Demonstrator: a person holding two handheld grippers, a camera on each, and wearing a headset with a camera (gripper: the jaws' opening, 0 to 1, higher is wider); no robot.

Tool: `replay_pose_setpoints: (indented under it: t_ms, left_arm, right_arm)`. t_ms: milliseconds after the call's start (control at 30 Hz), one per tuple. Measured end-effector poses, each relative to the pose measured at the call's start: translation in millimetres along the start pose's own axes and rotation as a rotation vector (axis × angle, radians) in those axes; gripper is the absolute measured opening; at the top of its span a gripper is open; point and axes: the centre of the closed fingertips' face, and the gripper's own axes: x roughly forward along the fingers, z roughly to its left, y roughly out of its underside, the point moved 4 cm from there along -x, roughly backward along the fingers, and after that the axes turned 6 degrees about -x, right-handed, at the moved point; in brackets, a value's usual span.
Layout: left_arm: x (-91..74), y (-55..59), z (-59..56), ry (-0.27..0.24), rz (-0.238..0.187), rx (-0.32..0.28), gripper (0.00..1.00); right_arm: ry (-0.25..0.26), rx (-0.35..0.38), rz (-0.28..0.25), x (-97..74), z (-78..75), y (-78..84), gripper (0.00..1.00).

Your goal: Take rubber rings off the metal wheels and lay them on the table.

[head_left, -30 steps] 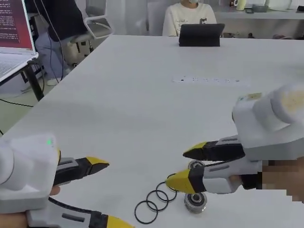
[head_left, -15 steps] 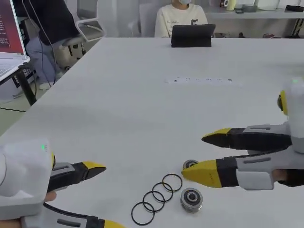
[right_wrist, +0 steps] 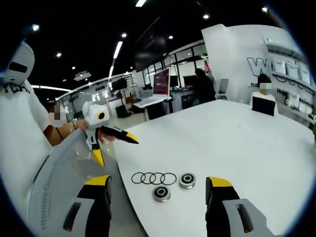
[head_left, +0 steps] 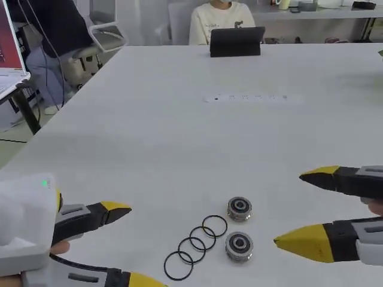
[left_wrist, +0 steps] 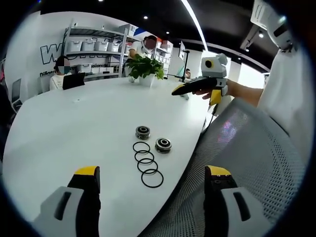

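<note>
Rubber rings on table; left gripper, right gripper spread wide, empty.

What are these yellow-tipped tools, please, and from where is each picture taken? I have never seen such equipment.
There is no robot here. A person holds a two-jaw tool in each hand: the left gripper and the right gripper. One picture comes from a camera on the person's head, looking down at the table. The two round pictures come from a camera on each gripper, looking along its jaws. On the table lie four black rubber rings in an overlapping row and, beside them, two metal wheels. Both grippers are open and hold nothing.
</note>
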Motion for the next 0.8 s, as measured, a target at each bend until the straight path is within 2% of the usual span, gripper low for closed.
replay_pose_setpoints:
  t_ms: [267,367,800]
  left_arm:
    - [-0.6,-0.5,0.7,-0.003,-0.009,-0.011,0.85]
    - [-0.8,-0.4,1.2,-0.005,-0.011,-0.014,0.86]
    - [-0.8,-1.8,2.3,-0.010,-0.028,-0.039,0.88]
  right_arm:
    - [0.061,0.031,0.047,-4.8,-12.6,27.8,0.82]
    - [0.065,0.051,0.073,-6.4,-13.6,40.2,0.84]
    - [0.065,0.110,0.111,-3.7,-9.8,66.0,0.95]
